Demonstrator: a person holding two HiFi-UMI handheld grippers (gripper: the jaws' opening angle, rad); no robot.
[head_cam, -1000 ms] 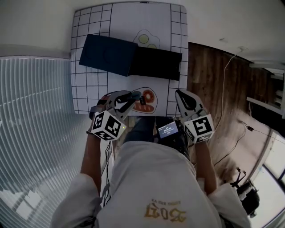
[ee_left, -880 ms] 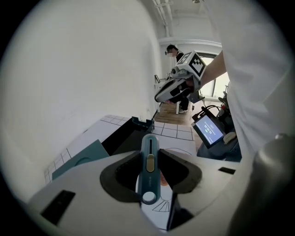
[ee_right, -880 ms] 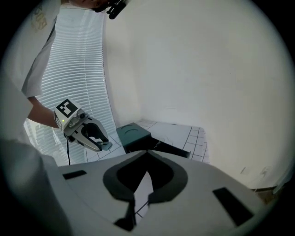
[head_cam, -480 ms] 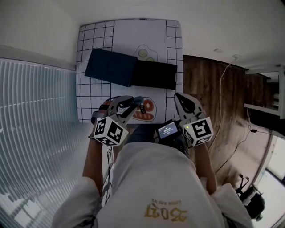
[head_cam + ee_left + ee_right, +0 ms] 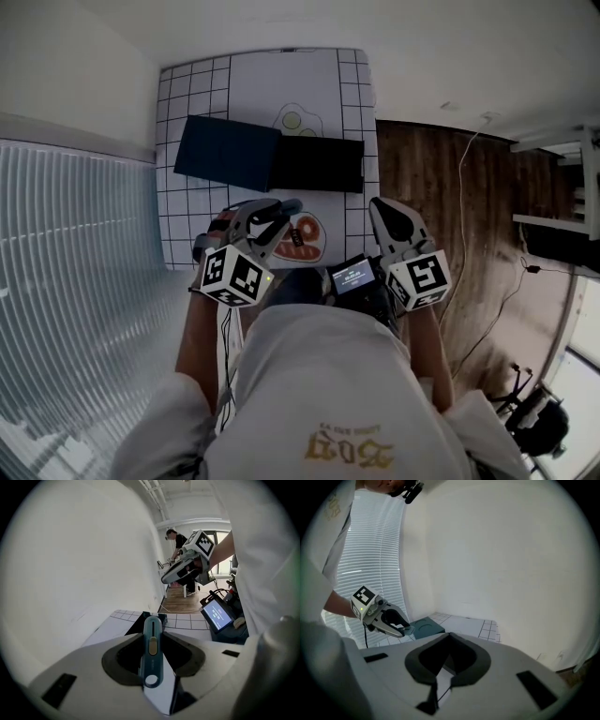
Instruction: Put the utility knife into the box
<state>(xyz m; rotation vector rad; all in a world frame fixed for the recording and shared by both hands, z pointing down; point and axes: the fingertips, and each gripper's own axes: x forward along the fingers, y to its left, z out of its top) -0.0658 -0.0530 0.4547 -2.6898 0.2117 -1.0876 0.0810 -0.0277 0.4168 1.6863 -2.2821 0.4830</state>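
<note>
My left gripper (image 5: 284, 210) is shut on a teal utility knife (image 5: 290, 203) and hangs above the near edge of the grid mat (image 5: 202, 202). In the left gripper view the knife (image 5: 151, 651) stands upright between the pads, its ring end nearest the camera. The box lies farther back on the mat: a black open tray (image 5: 317, 164) with a dark blue lid (image 5: 228, 152) against its left side. My right gripper (image 5: 386, 214) floats to the right of the mat, shut with nothing in it; its tips (image 5: 449, 635) meet in its own view.
The mat carries printed food pictures: an egg (image 5: 298, 120) and a plate with bacon (image 5: 305, 236). A small lit screen (image 5: 353, 275) sits at the person's waist. Wooden floor (image 5: 441, 187) with a cable runs right of the table; white blinds (image 5: 75, 244) fill the left.
Both grippers have lifted a little above the mat's near edge, and the table now looks farther off. The knife stays clamped in the left gripper.
</note>
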